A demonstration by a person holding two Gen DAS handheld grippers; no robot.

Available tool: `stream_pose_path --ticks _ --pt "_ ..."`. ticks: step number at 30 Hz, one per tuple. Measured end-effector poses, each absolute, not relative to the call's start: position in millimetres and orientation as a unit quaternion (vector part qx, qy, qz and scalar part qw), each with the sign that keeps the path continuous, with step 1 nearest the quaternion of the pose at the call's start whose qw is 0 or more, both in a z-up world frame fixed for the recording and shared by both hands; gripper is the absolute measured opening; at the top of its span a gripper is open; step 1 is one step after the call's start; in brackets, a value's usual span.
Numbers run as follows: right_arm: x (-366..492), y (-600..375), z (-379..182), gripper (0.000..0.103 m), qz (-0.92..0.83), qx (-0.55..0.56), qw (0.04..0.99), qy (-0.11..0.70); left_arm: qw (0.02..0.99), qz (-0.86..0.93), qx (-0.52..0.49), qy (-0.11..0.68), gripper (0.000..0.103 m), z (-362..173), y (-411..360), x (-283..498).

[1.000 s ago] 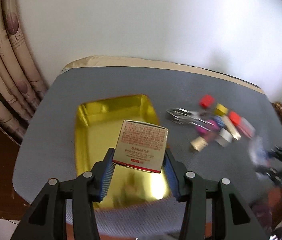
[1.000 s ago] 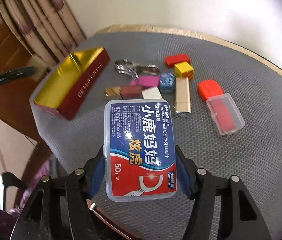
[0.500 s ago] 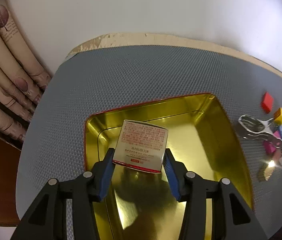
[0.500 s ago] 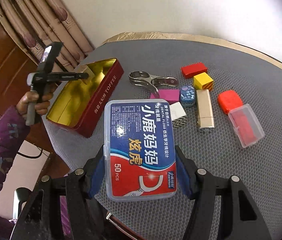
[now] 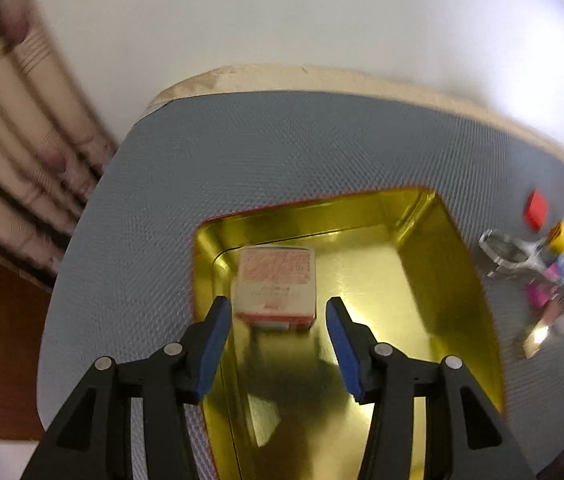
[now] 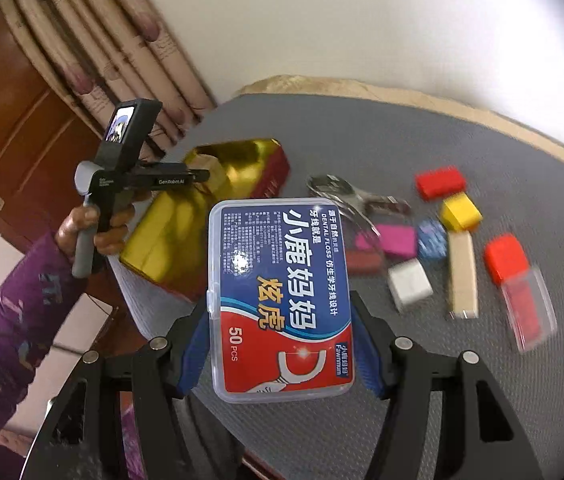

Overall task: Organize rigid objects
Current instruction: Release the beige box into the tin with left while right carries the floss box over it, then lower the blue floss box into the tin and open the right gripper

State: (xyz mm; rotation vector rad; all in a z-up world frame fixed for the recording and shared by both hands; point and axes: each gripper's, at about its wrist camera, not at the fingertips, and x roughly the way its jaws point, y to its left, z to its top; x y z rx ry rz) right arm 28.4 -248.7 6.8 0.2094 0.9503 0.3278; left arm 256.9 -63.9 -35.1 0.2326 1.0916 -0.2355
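Observation:
My left gripper (image 5: 275,312) is open over the gold tin tray (image 5: 422,248). A small cream box with red print (image 5: 275,286) sits in the tray's far left corner, between the fingertips with a gap on each side. My right gripper (image 6: 279,320) is shut on a clear dental floss box with a blue and red label (image 6: 282,296), held above the grey mat (image 6: 402,140). The tray (image 6: 169,232) and the left gripper (image 6: 197,176) also show in the right wrist view at the left.
Loose items lie on the mat right of the tray: a metal clip (image 6: 342,192), red block (image 6: 440,182), yellow block (image 6: 460,212), pink block (image 6: 396,240), white block (image 6: 410,286), long beige box (image 6: 462,276), clear red case (image 6: 526,308). Curtains and a wooden door stand left.
My left gripper has opened and let go of the cream box, which now rests in the tray. My right gripper has kept its hold on the floss box and shifted slightly.

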Motion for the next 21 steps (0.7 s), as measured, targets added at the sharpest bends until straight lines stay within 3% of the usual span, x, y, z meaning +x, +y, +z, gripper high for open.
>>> stream_pose_path --ticks 4,10,21 --pt "63 -219 22 0.06 0.188 0.106 0.866 0.452 0.867 -0.068 0.015 0.494 0.05 -2 -27 218" --pt "126 -157 13 0.06 0.215 0.119 0.843 0.479 0.887 -0.033 -0.045 0.459 0.055 17 8 128" --pt "193 -108 -50 0.06 0.134 0.113 0.831 0.528 0.853 -0.041 -0.101 0.511 0.055 -32 24 101"
